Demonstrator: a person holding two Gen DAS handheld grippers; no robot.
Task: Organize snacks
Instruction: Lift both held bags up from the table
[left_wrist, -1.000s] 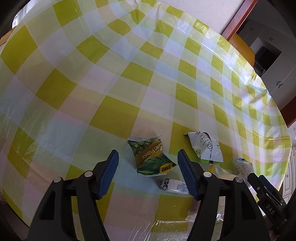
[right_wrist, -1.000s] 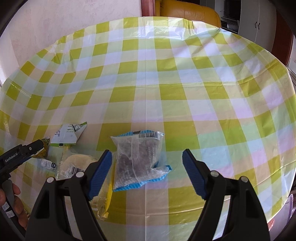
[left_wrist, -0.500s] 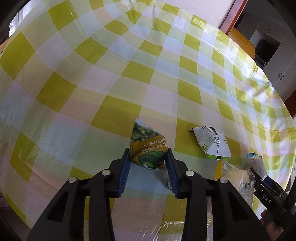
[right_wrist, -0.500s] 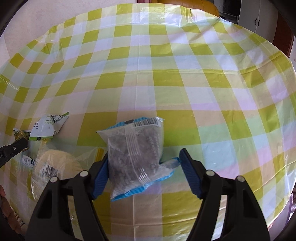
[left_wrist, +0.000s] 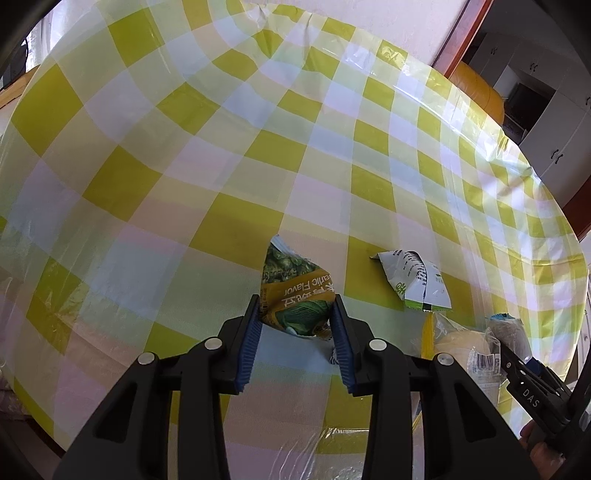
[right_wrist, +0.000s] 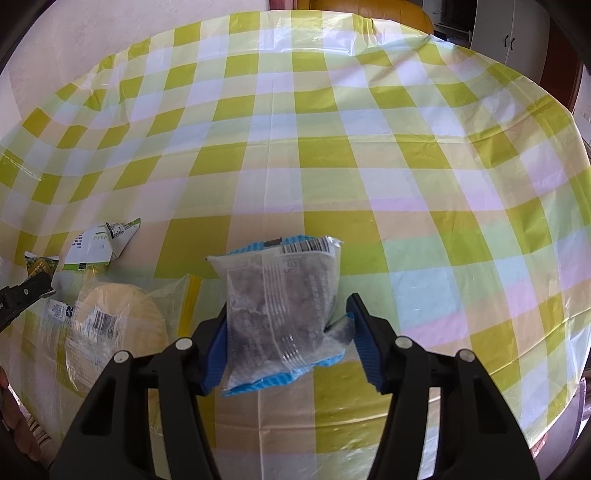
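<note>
My left gripper (left_wrist: 295, 306) is shut on a green-and-yellow garlic-flavour snack packet (left_wrist: 295, 273), its blue pads pressing both sides of the lower half. The packet's top sticks out beyond the fingertips over the checked tablecloth (left_wrist: 184, 147). My right gripper (right_wrist: 290, 306) has a clear, blue-edged bag of dark snacks (right_wrist: 280, 280) between its jaws. The jaws are closing, both pads touch the bag, and its lower right corner is crumpled against the right pad. The left gripper's tip (right_wrist: 26, 295) shows at the left edge of the right wrist view.
A torn white-and-green packet (left_wrist: 413, 280) (right_wrist: 99, 243) lies between the two grippers. A round pale cake in a clear bag (right_wrist: 114, 325) (left_wrist: 461, 343) sits nearer the front edge, next to a small white packet (right_wrist: 59, 310). An orange chair (left_wrist: 476, 88) stands behind the table.
Both grippers moved in over their packets and narrowed. The left one closed onto the green-and-yellow packet, which now stands tilted up. The right one's pads came in against the clear bag.
</note>
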